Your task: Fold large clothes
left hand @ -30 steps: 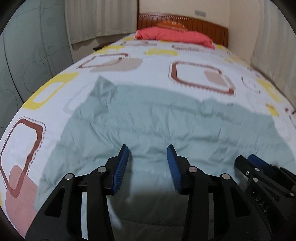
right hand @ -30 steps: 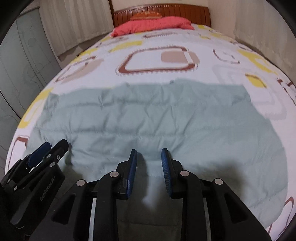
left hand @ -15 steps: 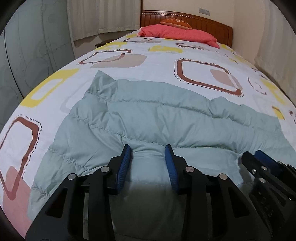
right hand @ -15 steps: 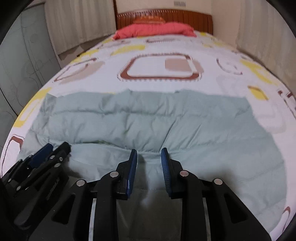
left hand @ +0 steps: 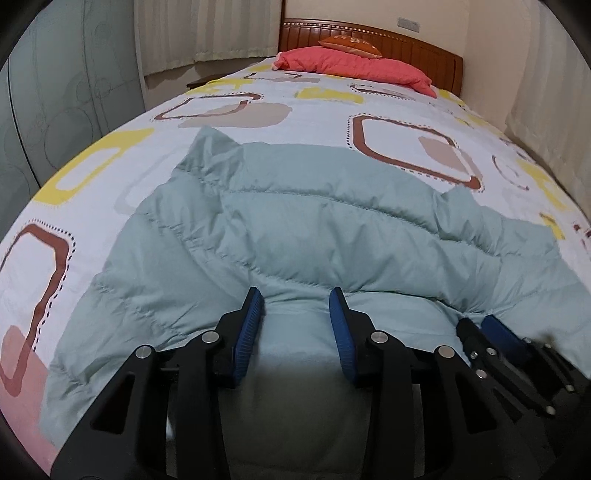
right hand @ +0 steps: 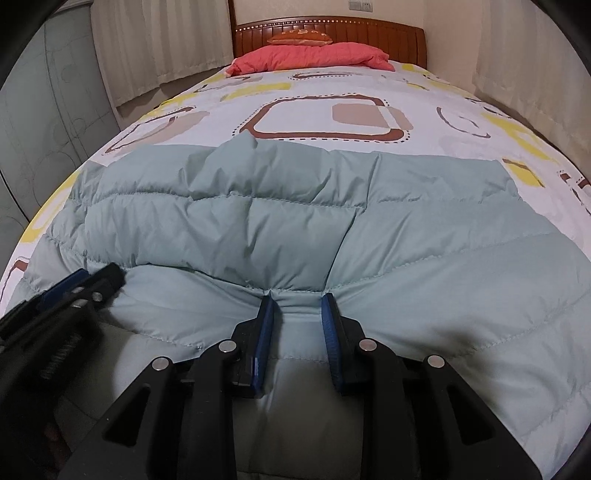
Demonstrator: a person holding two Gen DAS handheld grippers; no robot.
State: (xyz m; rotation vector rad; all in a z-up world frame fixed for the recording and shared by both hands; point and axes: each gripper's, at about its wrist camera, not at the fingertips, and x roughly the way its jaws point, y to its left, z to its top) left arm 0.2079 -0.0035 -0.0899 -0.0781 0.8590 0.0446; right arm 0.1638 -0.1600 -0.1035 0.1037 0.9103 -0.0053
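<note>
A large pale green quilted jacket [left hand: 314,229] lies spread across the bed; it also fills the right wrist view [right hand: 295,221]. My left gripper [left hand: 295,299] is shut on the jacket's near edge, with a fold of fabric bunched between its blue pads. My right gripper [right hand: 297,302] is shut on the same near edge a little to the right. Each gripper shows in the other's view: the right gripper [left hand: 491,332] at lower right, the left gripper [right hand: 85,284] at lower left. The near edge is lifted and the fabric ahead is rucked into ridges.
The bed [right hand: 332,92] has a white cover with brown and yellow squares. A red pillow [right hand: 310,55] lies against the wooden headboard [right hand: 332,27]. Curtains hang on both sides, and a grey wardrobe [left hand: 55,92] stands at the left.
Both grippers have closed on the jacket's near edge, lifted it and pushed it towards the headboard. The flat fabric has bunched into ridges ahead of them.
</note>
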